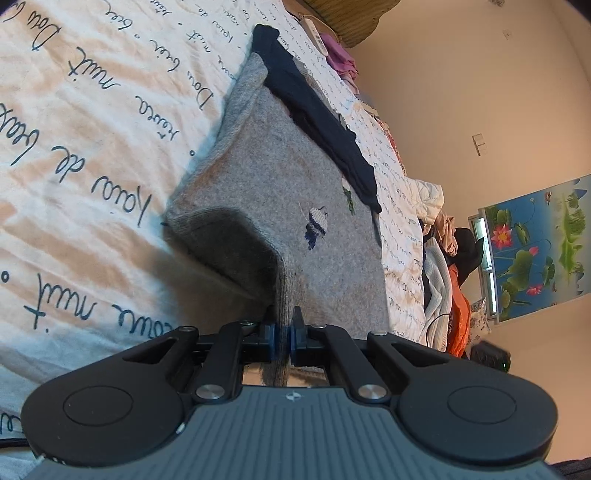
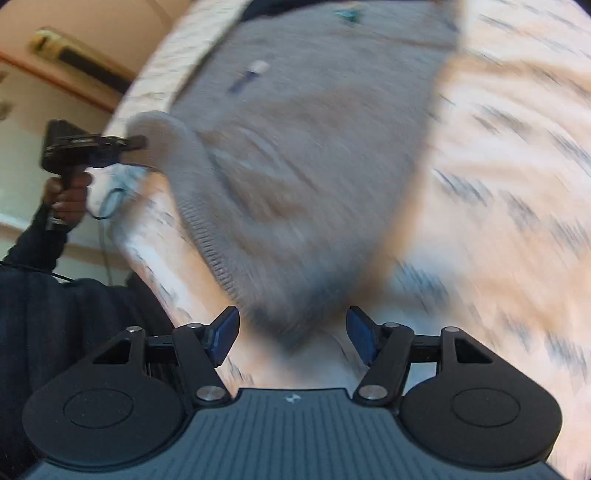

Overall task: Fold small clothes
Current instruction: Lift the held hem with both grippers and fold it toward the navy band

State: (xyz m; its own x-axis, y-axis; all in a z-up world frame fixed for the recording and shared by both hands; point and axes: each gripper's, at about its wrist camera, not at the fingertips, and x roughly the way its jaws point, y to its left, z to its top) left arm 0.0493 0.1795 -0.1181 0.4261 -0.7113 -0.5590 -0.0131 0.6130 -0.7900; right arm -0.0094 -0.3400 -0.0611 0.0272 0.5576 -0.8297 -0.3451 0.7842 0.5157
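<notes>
A grey knit sweater (image 1: pixel 295 184) with small embroidered motifs lies on a bedspread (image 1: pixel 92 147) printed with script. A dark navy garment (image 1: pixel 314 110) lies across its far part. My left gripper (image 1: pixel 284 326) is shut on the sweater's ribbed edge, which it holds raised so a fold hangs below. The right wrist view is blurred. In it the left gripper (image 2: pixel 136 142) holds the lifted edge of the sweater (image 2: pixel 314 147) at the left. My right gripper (image 2: pixel 291 317) stands open with its pads wide apart. A corner of the sweater lies just ahead between them, and neither pad touches it.
Loose clothes are piled (image 1: pixel 443 243) at the bed's far end, and a pink garment (image 1: pixel 341 55) and a white remote (image 1: pixel 314 33) lie near the headboard. A lotus picture (image 1: pixel 535 251) hangs on the wall. A hand (image 2: pixel 68 195) and dark sleeve (image 2: pixel 37 243) are beside the bed's edge.
</notes>
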